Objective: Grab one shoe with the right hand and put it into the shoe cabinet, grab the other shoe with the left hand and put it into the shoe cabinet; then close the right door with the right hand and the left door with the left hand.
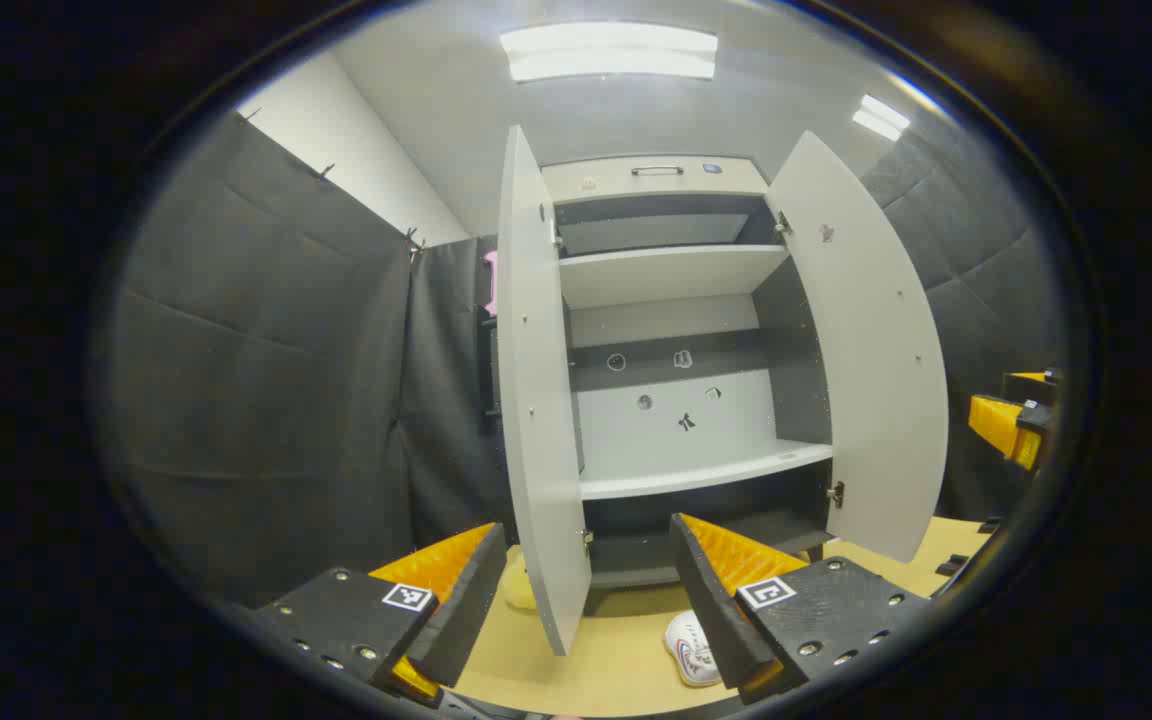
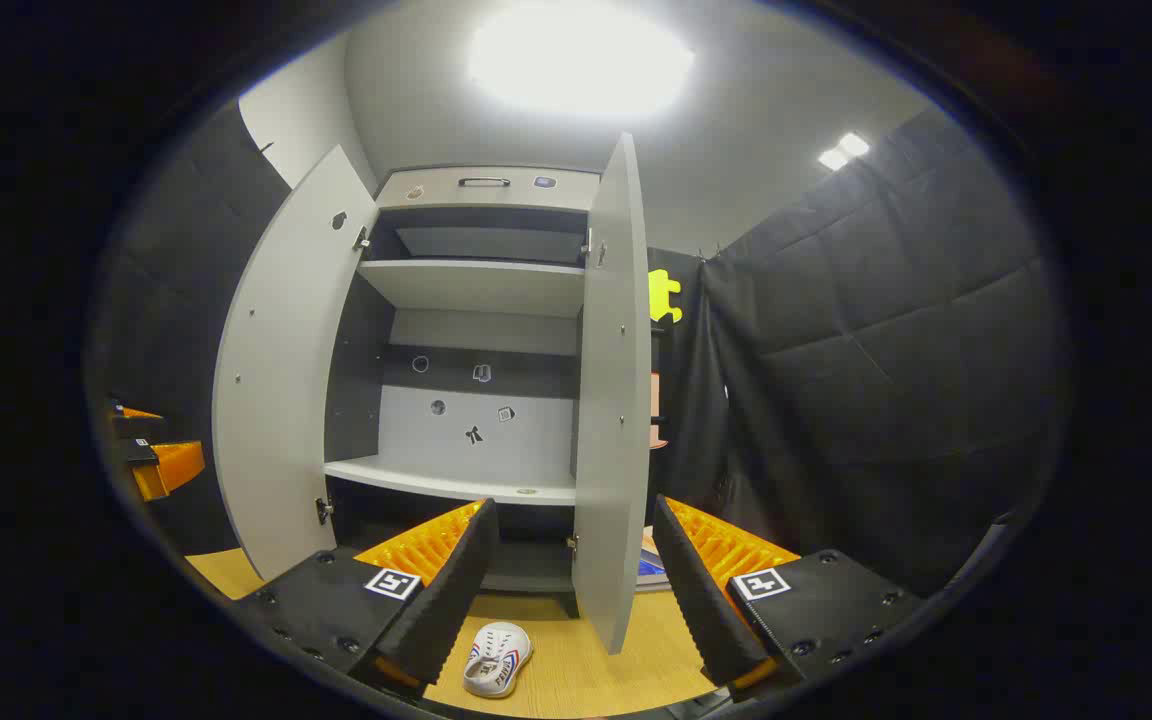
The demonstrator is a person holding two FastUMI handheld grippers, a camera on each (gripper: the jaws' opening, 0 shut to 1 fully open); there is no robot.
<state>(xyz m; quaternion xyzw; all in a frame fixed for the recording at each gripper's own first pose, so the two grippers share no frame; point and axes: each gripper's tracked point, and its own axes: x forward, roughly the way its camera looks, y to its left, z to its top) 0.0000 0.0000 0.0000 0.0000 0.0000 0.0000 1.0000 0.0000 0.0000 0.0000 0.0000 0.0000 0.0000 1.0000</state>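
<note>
The white shoe cabinet (image 1: 656,180) stands on the wooden table with both doors wide open: left door (image 1: 536,400), right door (image 1: 866,360). Its shelves (image 1: 706,470) are bare. One white shoe (image 1: 693,650) with coloured stripes lies on the table in front of the cabinet, just beside my left gripper's right finger. My left gripper (image 1: 586,550) is open and holds nothing. In the right gripper view the same shoe (image 2: 498,657) lies low between the fingers, near the left one. My right gripper (image 2: 573,530) is open and holds nothing, facing the edge of the right door (image 2: 616,400).
A pale yellowish thing (image 1: 519,585) lies on the table (image 1: 616,680) behind the left door, mostly hidden. A flat blue and white item (image 2: 648,565) shows behind the right door. Each gripper appears at the other view's edge: right (image 1: 1011,420), left (image 2: 156,460).
</note>
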